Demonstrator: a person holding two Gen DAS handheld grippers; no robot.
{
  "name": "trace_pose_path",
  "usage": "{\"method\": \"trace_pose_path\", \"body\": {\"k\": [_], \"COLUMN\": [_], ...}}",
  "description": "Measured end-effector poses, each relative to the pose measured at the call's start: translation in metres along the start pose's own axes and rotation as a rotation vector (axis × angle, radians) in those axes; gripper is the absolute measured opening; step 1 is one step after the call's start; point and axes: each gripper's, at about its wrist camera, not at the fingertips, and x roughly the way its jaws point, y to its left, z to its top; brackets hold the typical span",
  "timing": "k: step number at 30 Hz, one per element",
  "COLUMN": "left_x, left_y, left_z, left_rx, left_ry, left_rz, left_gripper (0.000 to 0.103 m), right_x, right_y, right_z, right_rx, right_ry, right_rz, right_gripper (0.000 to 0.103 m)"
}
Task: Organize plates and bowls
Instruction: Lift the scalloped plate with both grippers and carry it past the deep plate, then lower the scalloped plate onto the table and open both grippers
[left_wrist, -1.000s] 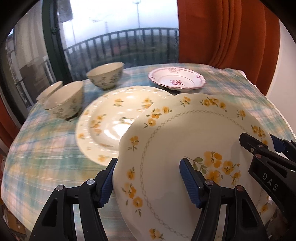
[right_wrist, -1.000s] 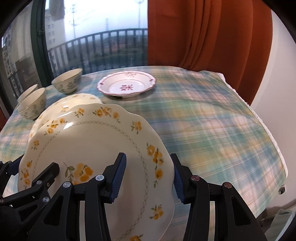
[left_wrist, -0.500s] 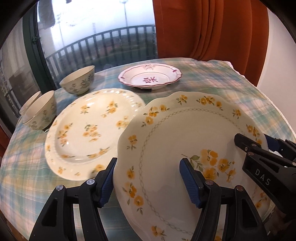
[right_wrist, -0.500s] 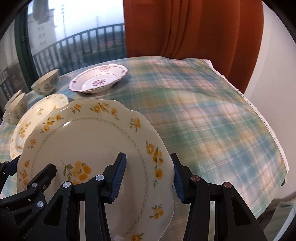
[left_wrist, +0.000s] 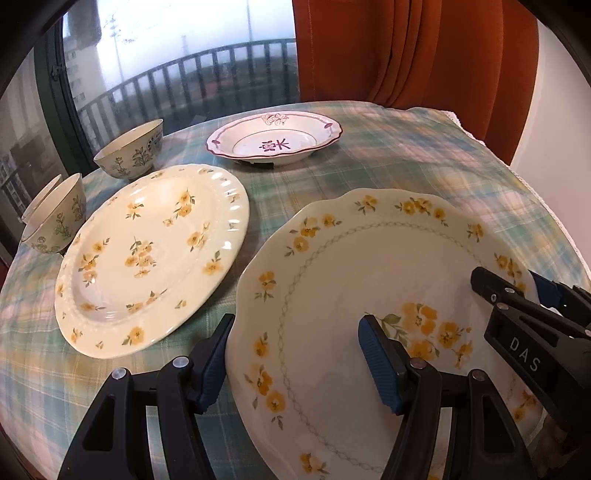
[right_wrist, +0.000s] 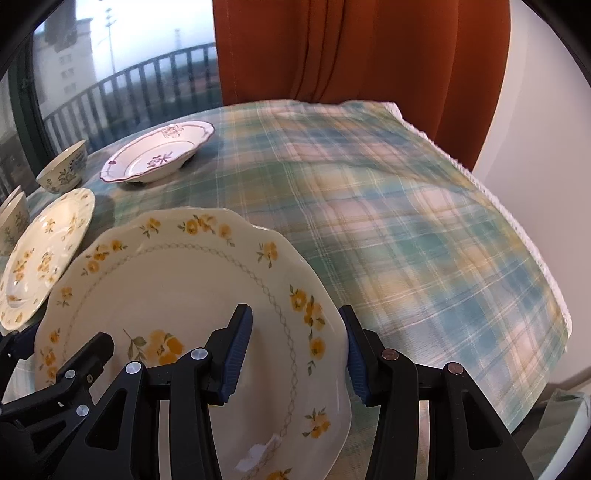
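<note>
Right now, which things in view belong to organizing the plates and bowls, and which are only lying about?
For the job:
scalloped plate, held by both grippers
ribbed flower plate
purple-rimmed dish
green-patterned bowls

Not part of it:
plaid tablecloth
orange curtain
balcony railing

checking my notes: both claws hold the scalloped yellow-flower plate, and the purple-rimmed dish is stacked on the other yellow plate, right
Not quite. Both claws, left and right, do hold the scalloped plate, but the purple-rimmed dish sits alone on the tablecloth, behind the ribbed yellow plate. The left wrist view shows it.
</note>
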Motion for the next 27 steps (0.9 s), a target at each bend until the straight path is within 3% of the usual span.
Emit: {"method": "trace_pose_path", "body": {"k": [6,10,14,17,21,27], "left_x": [0.001,-0.004,-0.013,-0.026,-0.049,-0.068], "left_y": [0.005,0.006,0.015,0.022,0.035,0.072], "left_z": [0.003,0.002,0.001,0.000,-0.005,-0.010], "left_rx": [-0.017,-0.006,-0.016,-0.008,0.028,0.007], "left_ry": [0.003,-0.012,-0.031,-0.066,-0.163,-0.188], "left_rz": [-0.025,-0.050,-0.075,-0.084,-0.031,-0.011], "left_gripper": [0.070,0.078,0.088,0.091,0.097,0.102], "right_x": [0.001,-0.005,-0.023,-0.033,-0.054,-0.084], "right_y": [0.003,0.004,0.007,0.007,0.019,0.049], "right_z": [0.003,0.000,-0.002,-0.003,-0.006,-0.008], "right_rx": [0.028,0.061,0.061,0.083,0.074,0.063], "right_ry": [0.014,0.011,-0.045,-0.050,-0.087,-0.148], "right_rz": [-0.011,0.004,-0.060,-0.054,-0.066,-0.021], "right_gripper": [0.055,0.068,0.078,0.079,0.079,0.079]}}
